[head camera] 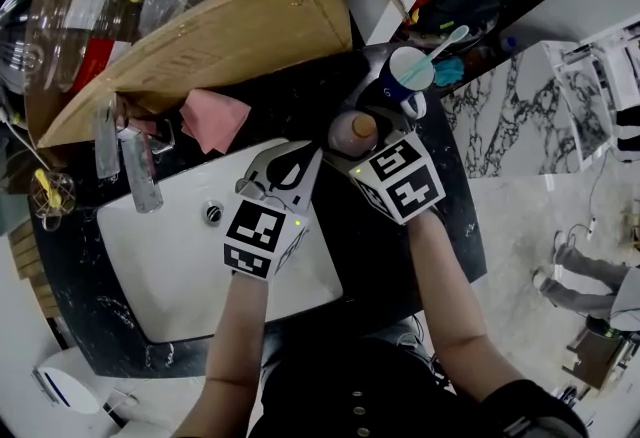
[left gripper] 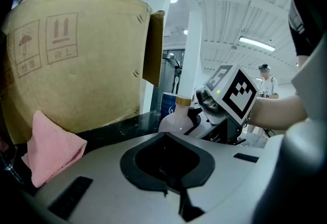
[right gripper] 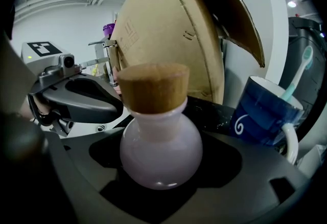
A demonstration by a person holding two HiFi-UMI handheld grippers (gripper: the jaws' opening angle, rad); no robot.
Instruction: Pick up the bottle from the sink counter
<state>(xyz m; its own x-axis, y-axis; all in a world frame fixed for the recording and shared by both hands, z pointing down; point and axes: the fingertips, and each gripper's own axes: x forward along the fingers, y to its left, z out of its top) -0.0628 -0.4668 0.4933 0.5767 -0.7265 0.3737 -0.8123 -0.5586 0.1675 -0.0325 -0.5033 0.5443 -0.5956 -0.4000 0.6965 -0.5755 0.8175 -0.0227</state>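
One small bottle (right gripper: 161, 149), pale pink with a round belly and a cork-coloured stopper (right gripper: 153, 87), is standing upright on the dark counter (head camera: 345, 221), just beside the sink (head camera: 170, 256). I am judging it to be glass or ceramic: stiff, smooth, probably slippery, light, and breakable if dropped. My right gripper (head camera: 372, 154) is gripping the belly at its widest, with both jaws meeting its sides and no gap showing. I am trusting that hold over the stopper, which might pull loose. A blue mug (right gripper: 258, 113) holding a toothbrush (right gripper: 301, 72) is sitting near, and a cardboard box (right gripper: 168, 34) is looming behind. My left gripper (head camera: 290, 166) is hovering at the sink's edge, jaws together and empty, near a pink cloth (head camera: 215, 118).
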